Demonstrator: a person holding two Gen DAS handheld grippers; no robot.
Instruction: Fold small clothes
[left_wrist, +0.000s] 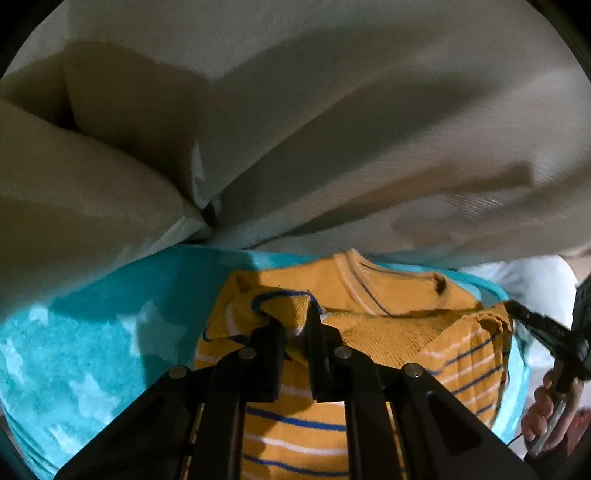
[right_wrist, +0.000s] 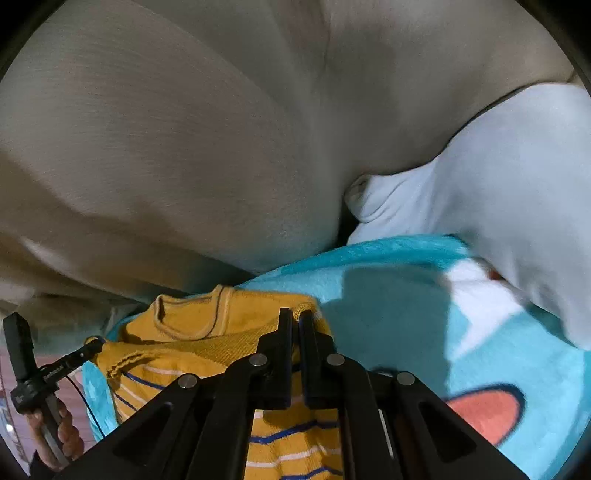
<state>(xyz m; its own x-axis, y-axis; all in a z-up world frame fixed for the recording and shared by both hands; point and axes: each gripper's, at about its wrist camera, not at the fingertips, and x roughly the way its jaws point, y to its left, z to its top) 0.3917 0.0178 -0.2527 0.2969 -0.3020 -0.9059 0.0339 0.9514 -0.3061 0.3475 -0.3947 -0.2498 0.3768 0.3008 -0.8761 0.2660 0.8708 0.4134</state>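
Turquoise blanket (right_wrist: 388, 295) under striped sweater (left_wrist: 295, 424)

Blanket: turquoise fleece blanket (right_wrist: 399, 295) with pale stars and a coral patch, spread under and beside both claws.
Cushions: beige ribbed sofa cushions (left_wrist: 332, 129) rising beyond the claws.
Pillow: white soft pillow (right_wrist: 498, 177), beyond the right claw, resting on the blanket's far edge.

Both wrist views are dim and warm-toned, with black vignette corners and strong fisheye bending toward the rims. Soft, broad shadows fall across the beige sofa cushions (left_wrist: 332, 110) and a hard-edged one lies on the turquoise blanket (right_wrist: 388, 295). The white pillow (right_wrist: 498, 177) is the brightest patch, slightly washed out. Fine detail is smeared and grainy, most at the edges.
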